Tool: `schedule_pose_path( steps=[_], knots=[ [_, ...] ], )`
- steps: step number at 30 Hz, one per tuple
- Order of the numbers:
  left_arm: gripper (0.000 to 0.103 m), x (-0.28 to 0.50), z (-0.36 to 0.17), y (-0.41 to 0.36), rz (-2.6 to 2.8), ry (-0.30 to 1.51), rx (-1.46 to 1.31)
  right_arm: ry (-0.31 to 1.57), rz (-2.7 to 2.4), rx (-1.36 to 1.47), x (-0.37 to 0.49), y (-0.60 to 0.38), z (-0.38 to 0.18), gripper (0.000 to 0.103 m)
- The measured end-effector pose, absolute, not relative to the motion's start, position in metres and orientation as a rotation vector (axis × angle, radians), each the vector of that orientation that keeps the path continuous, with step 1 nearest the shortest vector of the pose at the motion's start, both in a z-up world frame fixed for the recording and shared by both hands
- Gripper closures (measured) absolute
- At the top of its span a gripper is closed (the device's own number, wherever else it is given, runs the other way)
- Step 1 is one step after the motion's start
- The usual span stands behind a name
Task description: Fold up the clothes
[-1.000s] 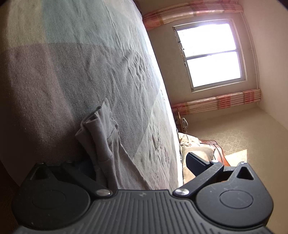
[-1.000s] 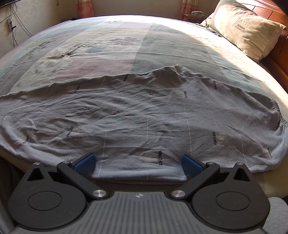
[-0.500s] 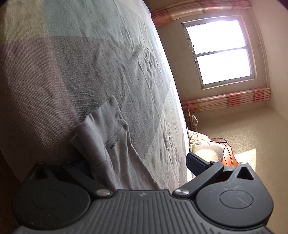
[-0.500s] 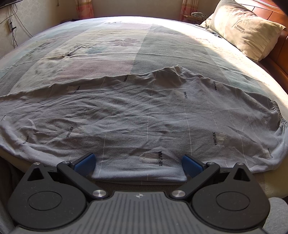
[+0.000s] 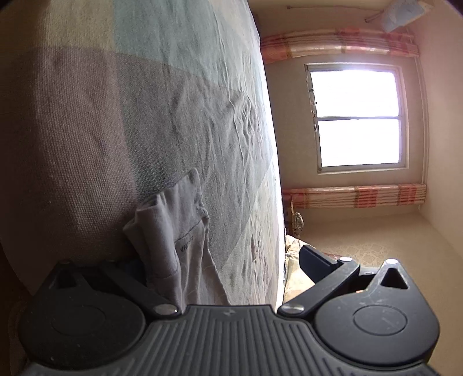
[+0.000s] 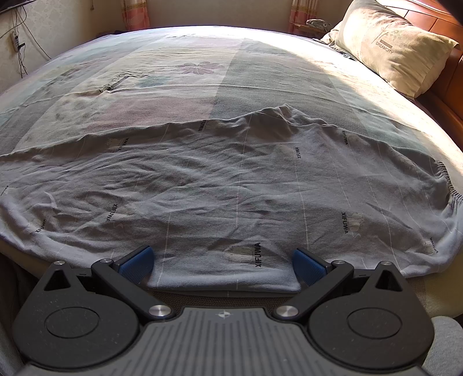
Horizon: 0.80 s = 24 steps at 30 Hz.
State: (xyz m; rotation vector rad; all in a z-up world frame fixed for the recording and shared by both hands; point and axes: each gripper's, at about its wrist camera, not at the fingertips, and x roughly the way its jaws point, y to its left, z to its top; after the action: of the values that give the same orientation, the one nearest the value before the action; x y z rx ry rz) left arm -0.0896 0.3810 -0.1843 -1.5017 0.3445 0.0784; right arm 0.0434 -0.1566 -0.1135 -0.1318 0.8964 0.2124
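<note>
- Trousers are lying spread flat across the bed, grey with thin pale lines and small printed words, the gathered waistband sitting far to the right of the right gripper's fingers
- One hem edge is lying just ahead of the right gripper, between its two blue pads, which are standing wide apart and touching no cloth
- A pillowcase is holding a beige pillow well beyond the right finger, against a wooden headboard
- The left gripper is being held rolled sideways, so the bedsheet is rising like a wall ahead of its fingers
- A bunched grey trouser cuff is sitting against the left-hand finger, which is mostly hidden behind the cloth; the other finger is standing well apart from it, so the jaws are spread and not clamping
- A bright window with striped curtains is showing beyond that free finger
</note>
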Motion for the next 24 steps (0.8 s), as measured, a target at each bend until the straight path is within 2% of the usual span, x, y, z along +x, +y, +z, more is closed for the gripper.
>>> schedule_pose_path(
  steps=[5, 12, 19, 24],
  knots=[
    [0.001, -0.091, -0.191, 0.384, 0.034, 0.354, -1.512, 0.894, 0.211, -0.131, 0.043, -0.157, -0.114, 0.000],
    [0.001, -0.087, -0.177, 0.362, 0.022, 0.383, -1.255, 0.890, 0.208, -0.129, 0.042, -0.156, -0.114, 0.000],
    [0.001, -0.092, -0.177, 0.372, -0.002, 0.357, -1.368, 0.887, 0.207, -0.129, 0.041, -0.156, -0.114, 0.000],
    [0.001, -0.083, -0.161, 0.364, 0.032, 0.365, -1.247, 0.890, 0.205, -0.129, 0.041, -0.156, -0.114, 0.000]
  ],
)
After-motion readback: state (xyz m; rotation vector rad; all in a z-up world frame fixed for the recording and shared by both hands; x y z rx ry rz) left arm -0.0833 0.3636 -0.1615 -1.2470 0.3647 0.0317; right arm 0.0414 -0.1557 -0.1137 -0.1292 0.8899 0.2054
